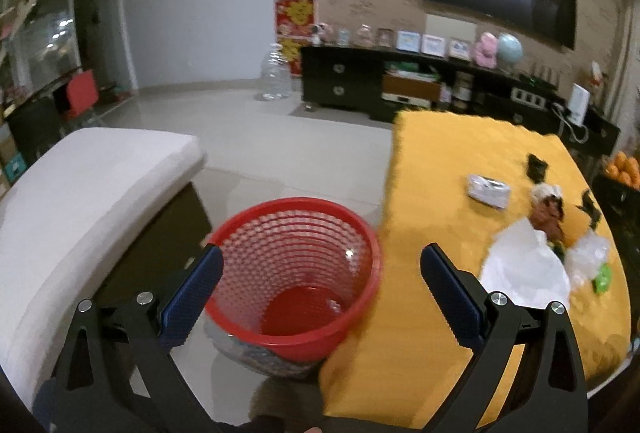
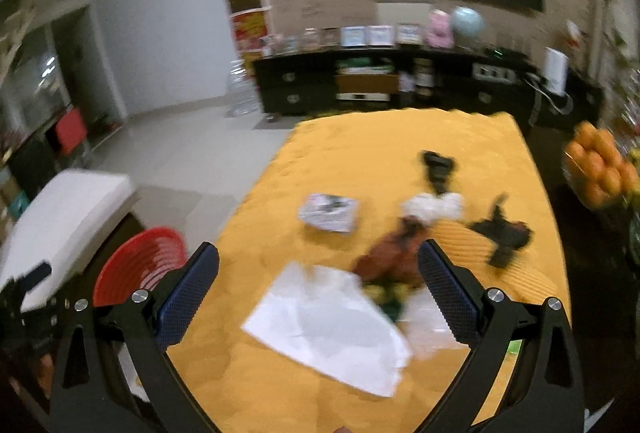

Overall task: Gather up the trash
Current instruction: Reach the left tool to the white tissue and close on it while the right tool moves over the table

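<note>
Left gripper (image 1: 322, 293): jaws spread wide, empty, above the red mesh wastebasket (image 1: 296, 273).
Right gripper (image 2: 319, 291): jaws wide apart, empty, over the white paper sheet (image 2: 332, 325).
Trash: paper, brown wrapper (image 2: 394, 257), crumpled foil packet (image 2: 329, 213), black scraps (image 2: 504, 233) (blurred), all on the yellow tablecloth (image 2: 360, 153).
Wastebasket: on the floor, touching the table edge.
Nearby: white cushioned bench (image 1: 88, 185), oranges (image 2: 600, 165).

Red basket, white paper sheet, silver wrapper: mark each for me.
red basket (image 1: 362, 239): left wrist view, on its far right rim.
white paper sheet (image 2: 332, 325): right wrist view, middle of the sheet.
silver wrapper (image 2: 329, 213): right wrist view, its centre.
</note>
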`<state>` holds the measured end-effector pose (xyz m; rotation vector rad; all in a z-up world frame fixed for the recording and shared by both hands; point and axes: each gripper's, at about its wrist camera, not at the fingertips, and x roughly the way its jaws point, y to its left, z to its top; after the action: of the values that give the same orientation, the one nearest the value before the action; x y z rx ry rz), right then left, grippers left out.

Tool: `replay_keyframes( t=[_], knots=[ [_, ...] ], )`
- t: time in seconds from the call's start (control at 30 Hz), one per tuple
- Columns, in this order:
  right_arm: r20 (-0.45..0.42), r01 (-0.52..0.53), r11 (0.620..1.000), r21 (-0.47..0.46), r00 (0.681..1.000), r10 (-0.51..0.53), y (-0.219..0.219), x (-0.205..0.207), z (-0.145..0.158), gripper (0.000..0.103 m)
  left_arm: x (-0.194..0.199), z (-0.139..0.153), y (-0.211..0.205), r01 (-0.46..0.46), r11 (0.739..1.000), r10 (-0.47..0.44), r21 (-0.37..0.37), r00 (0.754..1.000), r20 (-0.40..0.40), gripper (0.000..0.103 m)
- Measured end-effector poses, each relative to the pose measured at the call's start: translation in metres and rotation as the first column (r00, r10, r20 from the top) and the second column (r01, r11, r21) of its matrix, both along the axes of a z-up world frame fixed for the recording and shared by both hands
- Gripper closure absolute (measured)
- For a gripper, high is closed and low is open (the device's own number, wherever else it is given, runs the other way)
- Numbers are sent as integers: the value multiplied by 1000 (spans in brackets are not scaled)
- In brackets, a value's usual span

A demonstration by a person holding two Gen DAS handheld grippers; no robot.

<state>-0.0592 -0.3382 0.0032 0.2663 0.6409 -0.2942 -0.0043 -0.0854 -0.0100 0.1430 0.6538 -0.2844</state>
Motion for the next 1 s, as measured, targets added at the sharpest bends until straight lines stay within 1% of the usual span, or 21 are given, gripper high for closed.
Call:
replay_keyframes(
  t=[0.03,0.1,0.2,0.27,0.37,0.43,0.5,0.6,0.7,0.77,0.87,0.9,0.93,0.97,1.0],
  knots=[
    [-16,30,1000,8,999,-30,-8,-4,0,6,0,-1,-7,16,1000,-16,1,1000,-6,8],
    [-3,74,997,36,997,-74,-25,-11,-4,6,-1,-3,-26,69,998,-69,6,997,-24,8],
    [-9,132,989,63,991,-132,-41,-22,-6,6,-4,-7,-58,145,989,-144,28,989,-39,8],
    [-1,161,983,88,987,-161,-53,-28,-10,6,-3,-12,-83,197,979,-194,51,980,-51,8],
    [17,185,978,100,982,-187,-68,-37,-15,6,1,-24,-119,266,962,-259,67,961,-92,8],
    [14,200,973,115,979,-203,-76,-39,-20,6,4,-34,-137,307,950,-298,61,947,-125,8],
    [11,209,971,120,977,-212,-79,-44,-20,6,4,-47,-154,357,933,-344,49,923,-172,8],
    [1,220,966,133,975,-222,-85,-48,-22,6,-1,-68,-182,424,904,-403,56,888,-222,8],
    [-6,224,964,147,974,-225,-89,-51,-26,6,-8,-87,-202,471,879,-440,75,861,-254,8],
    [-11,225,963,151,974,-226,-92,-51,-28,6,-7,-100,-213,489,869,-451,78,847,-281,8],
    [-18,230,959,165,973,-230,-96,-53,-32,6,-3,-111,-217,490,871,-451,45,832,-323,9],
    [-17,231,958,171,973,-232,-98,-55,-32,6,-2,-113,-217,487,873,-449,33,829,-333,15],
    [-18,234,956,175,972,-235,-99,-56,-32,6,-1,-116,-218,486,873,-450,23,824,-345,29],
    [-19,238,955,179,971,-238,-101,-57,-33,6,0,-119,-219,484,875,-445,19,819,-361,36],
    [-21,243,953,181,970,-243,-102,-58,-34,6,0,-118,-220,479,877,-441,27,828,-346,43]
  ],
)
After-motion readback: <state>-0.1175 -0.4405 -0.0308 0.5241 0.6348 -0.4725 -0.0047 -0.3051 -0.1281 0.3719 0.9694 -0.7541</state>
